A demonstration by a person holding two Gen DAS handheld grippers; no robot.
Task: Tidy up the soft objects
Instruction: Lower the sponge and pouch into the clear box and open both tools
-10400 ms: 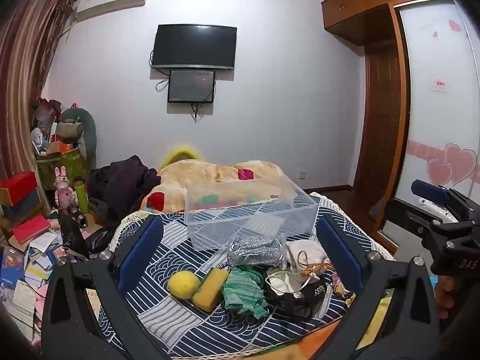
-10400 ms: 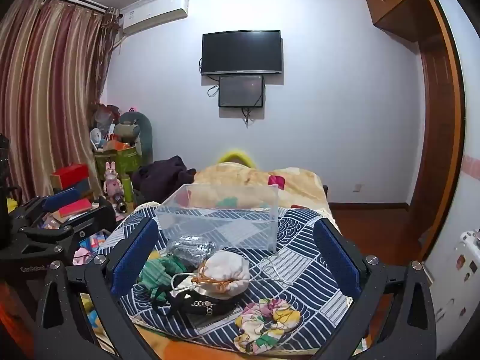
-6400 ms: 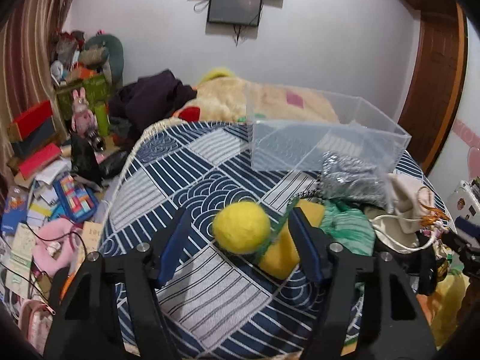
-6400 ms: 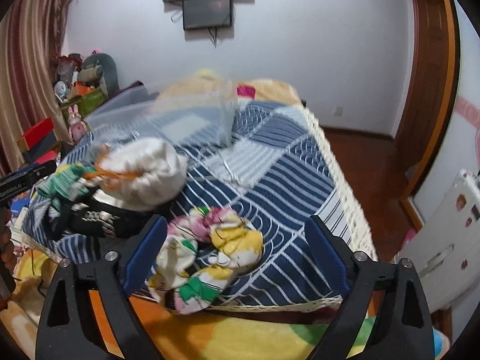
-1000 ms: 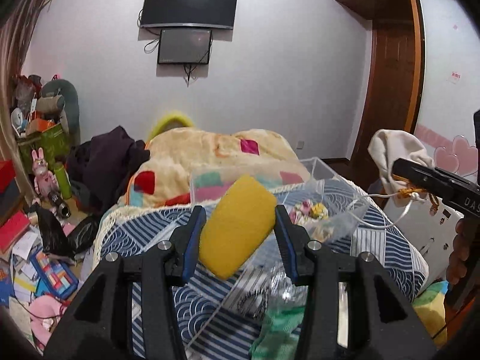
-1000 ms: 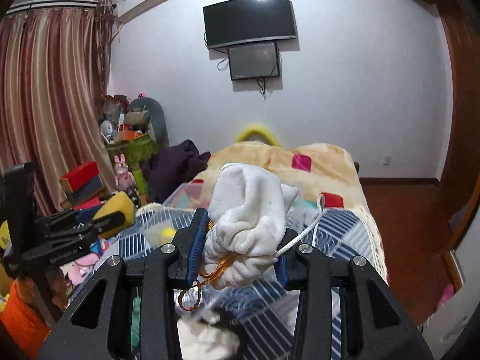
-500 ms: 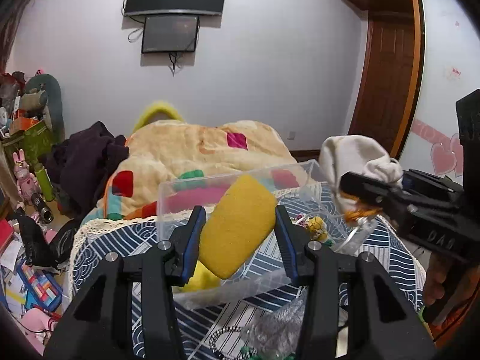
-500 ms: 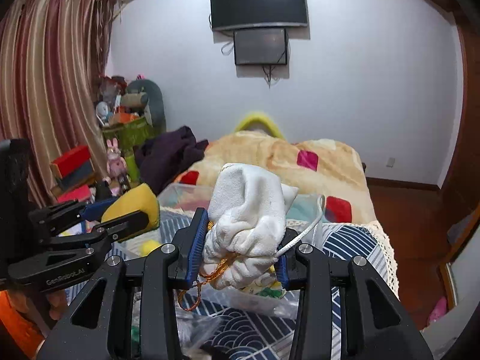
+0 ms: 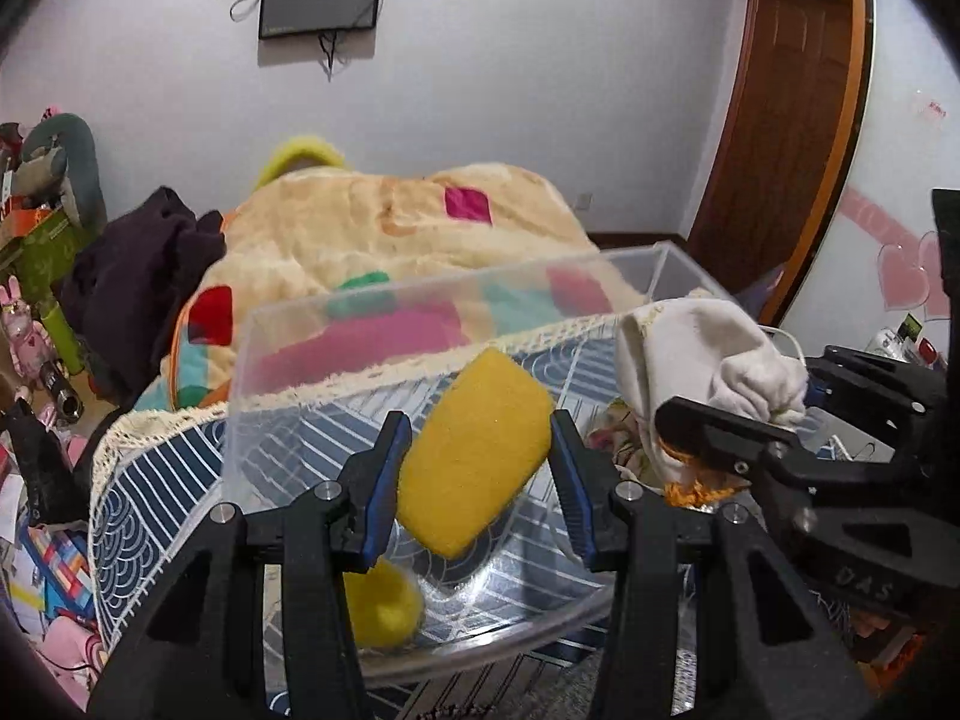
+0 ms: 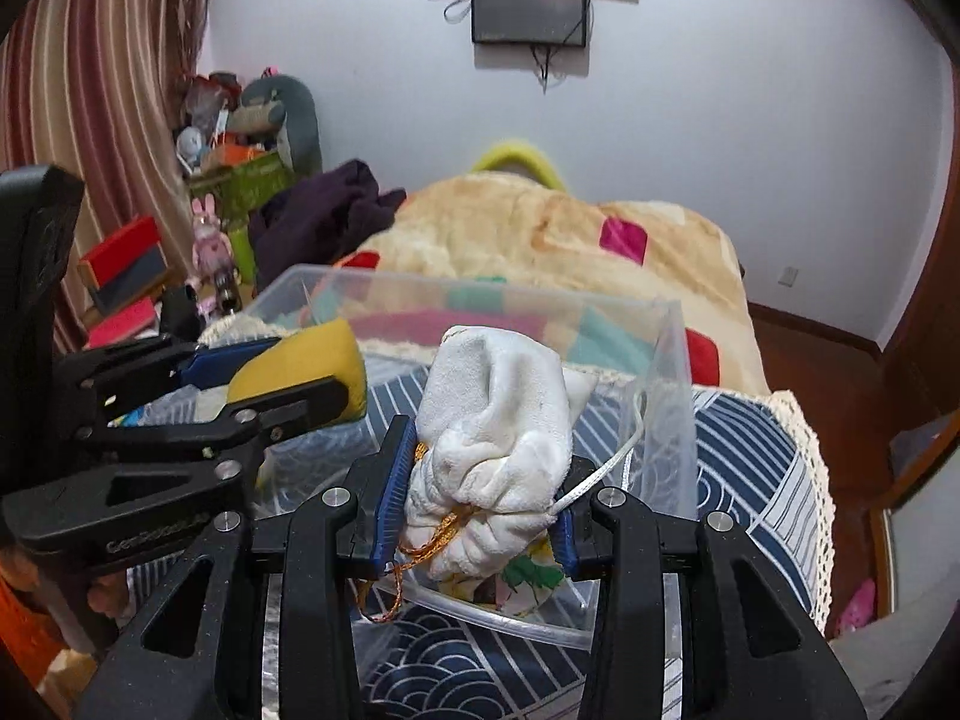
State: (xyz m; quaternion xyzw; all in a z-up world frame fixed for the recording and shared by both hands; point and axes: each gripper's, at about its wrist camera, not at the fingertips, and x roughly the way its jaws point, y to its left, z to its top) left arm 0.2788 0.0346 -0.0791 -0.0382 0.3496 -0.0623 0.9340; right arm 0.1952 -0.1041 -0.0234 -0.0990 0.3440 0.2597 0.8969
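My left gripper (image 9: 477, 474) is shut on a yellow sponge (image 9: 474, 450) and holds it over the clear plastic bin (image 9: 282, 324) on the bed. A yellow ball (image 9: 381, 603) lies in the bin's near left corner. My right gripper (image 10: 480, 495) is shut on a white drawstring pouch (image 10: 498, 450) with a gold cord, held over the bin's right part (image 10: 672, 360). A floral cloth (image 10: 522, 579) lies in the bin under the pouch. Each gripper shows in the other's view: the right with the pouch (image 9: 702, 360), the left with the sponge (image 10: 300, 366).
The bin stands on a blue-and-white patterned bedspread (image 10: 738, 450). A cream blanket (image 9: 372, 234) is heaped behind it, with dark clothes (image 9: 138, 264) to the left. Toys, boxes and books (image 10: 120, 270) crowd the floor at left. A wooden door (image 9: 780, 120) stands at right.
Both grippers have moved forward and down over the bin, each still holding its object. The bin now fills more of both views.
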